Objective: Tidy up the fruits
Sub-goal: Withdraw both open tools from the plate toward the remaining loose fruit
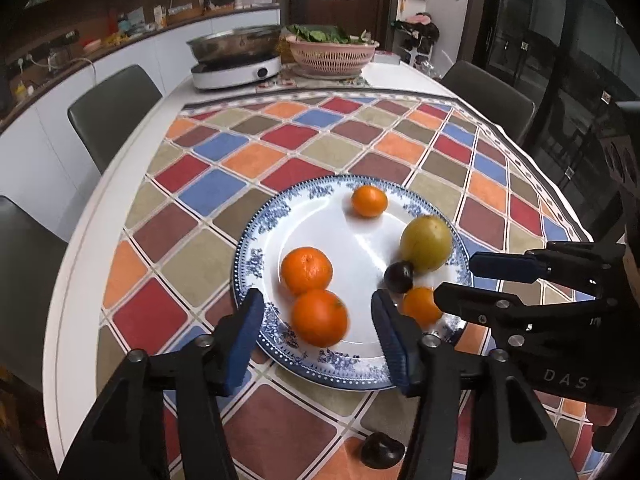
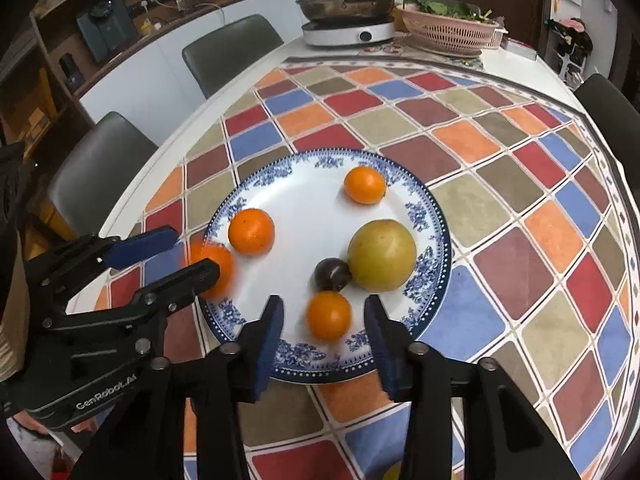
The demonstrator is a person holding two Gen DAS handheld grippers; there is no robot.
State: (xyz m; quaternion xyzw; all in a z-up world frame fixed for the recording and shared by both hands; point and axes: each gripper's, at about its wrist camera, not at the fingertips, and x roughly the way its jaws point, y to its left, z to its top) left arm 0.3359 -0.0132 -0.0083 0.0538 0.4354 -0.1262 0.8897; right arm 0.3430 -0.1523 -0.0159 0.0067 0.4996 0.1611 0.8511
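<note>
A blue-and-white plate (image 1: 264,248) (image 2: 304,208) lies on the chequered tablecloth. It holds several oranges, a yellow-green round fruit (image 1: 426,243) (image 2: 382,255) and a dark plum (image 1: 399,277) (image 2: 333,275). My left gripper (image 1: 318,330) is open, with an orange (image 1: 319,317) (image 2: 218,266) between its fingers, blurred. My right gripper (image 2: 324,334) is open around a small orange (image 2: 329,315) (image 1: 420,305), also blurred. Another orange (image 1: 306,270) (image 2: 251,231) and a far orange (image 1: 369,200) (image 2: 364,185) lie free. A second dark plum (image 1: 382,456) lies on the cloth below the left gripper.
At the table's far end stand an induction cooker with a steel pan (image 1: 236,56) (image 2: 348,16) and a pink basket of greens (image 1: 332,52) (image 2: 448,26). Grey chairs (image 1: 114,112) (image 2: 232,52) stand along the table's sides.
</note>
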